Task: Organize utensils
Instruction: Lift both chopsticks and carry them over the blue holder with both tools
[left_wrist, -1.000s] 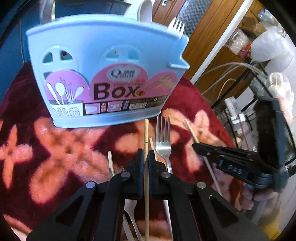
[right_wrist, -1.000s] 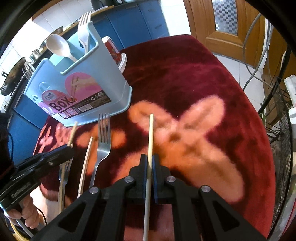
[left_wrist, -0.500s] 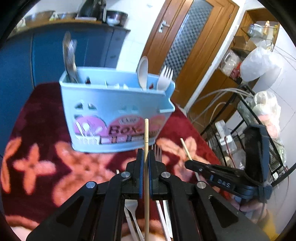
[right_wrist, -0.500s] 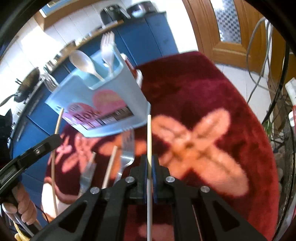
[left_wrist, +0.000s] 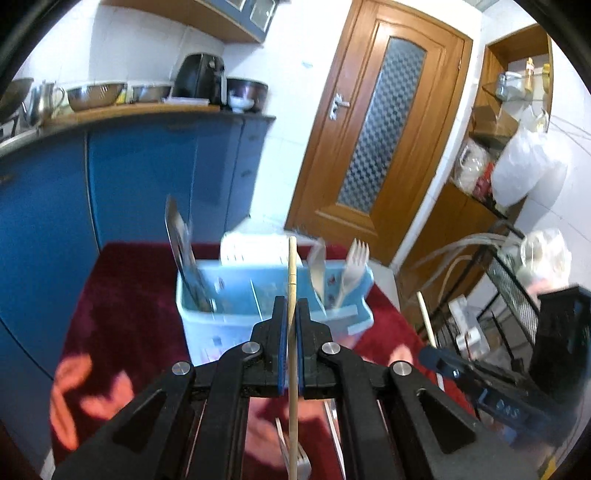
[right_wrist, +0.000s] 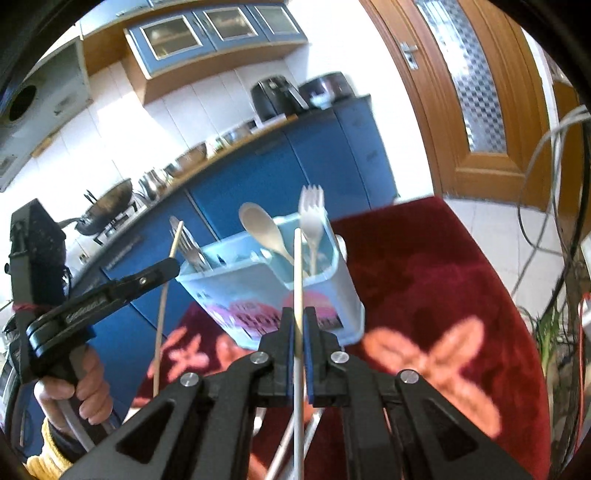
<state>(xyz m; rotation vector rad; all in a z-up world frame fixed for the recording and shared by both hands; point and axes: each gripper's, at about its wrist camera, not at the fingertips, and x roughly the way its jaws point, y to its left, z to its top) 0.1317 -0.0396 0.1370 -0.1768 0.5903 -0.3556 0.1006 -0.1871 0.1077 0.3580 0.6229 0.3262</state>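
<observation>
Chopsticks are up off the cloth now, one in each of my grippers. My left gripper (left_wrist: 290, 306) is clamped tight on its chopstick (left_wrist: 291, 273), and where a second ago the holder (left_wrist: 236, 295) loomed above it, I now look down into the open compartments just ahead. My right gripper (right_wrist: 298, 321) pinches the other chopstick (right_wrist: 297, 266), the spoon (right_wrist: 264, 229) and fork (right_wrist: 312, 218) standing just beyond. Both lifts look done; dropping them in comes next, I reckon.

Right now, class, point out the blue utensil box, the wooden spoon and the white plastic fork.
Box (right_wrist: 229, 291): right wrist view, its front wall.
Spoon (right_wrist: 258, 223): right wrist view, its bowl.
Fork (right_wrist: 312, 206): right wrist view, below its tines.
</observation>
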